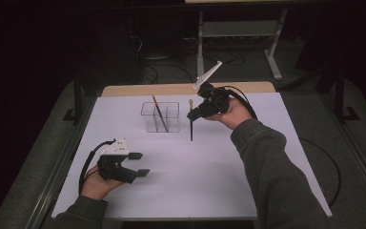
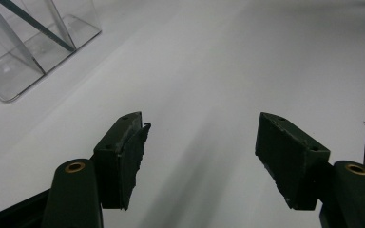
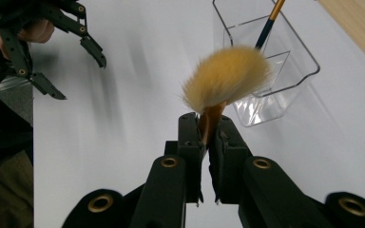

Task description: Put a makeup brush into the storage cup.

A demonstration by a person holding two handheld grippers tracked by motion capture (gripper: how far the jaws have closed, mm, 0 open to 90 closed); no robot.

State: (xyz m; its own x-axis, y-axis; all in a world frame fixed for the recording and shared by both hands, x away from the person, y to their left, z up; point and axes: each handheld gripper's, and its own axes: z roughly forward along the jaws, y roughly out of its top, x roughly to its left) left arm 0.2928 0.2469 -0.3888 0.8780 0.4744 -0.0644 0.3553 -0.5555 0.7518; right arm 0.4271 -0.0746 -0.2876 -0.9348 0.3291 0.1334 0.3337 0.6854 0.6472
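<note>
Brush (image 1: 191, 123) pinched near its bristles by right gripper (image 1: 193, 114), hanging upright just right of holder (image 1: 160, 117), handle down, clear of table (image 1: 209, 171). Left gripper (image 1: 140, 163) spread, empty, well in front of holder. Best lifted above rim, centred over free compartment, then lowered handle-first before releasing; second brush (image 1: 159, 113) already leaning inside.

Dim, dark surroundings; bright white table (image 1: 209, 167); soft shadows, slight blur.

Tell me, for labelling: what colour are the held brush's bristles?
Tan-yellow bristles, clearest in the right gripper view.
</note>
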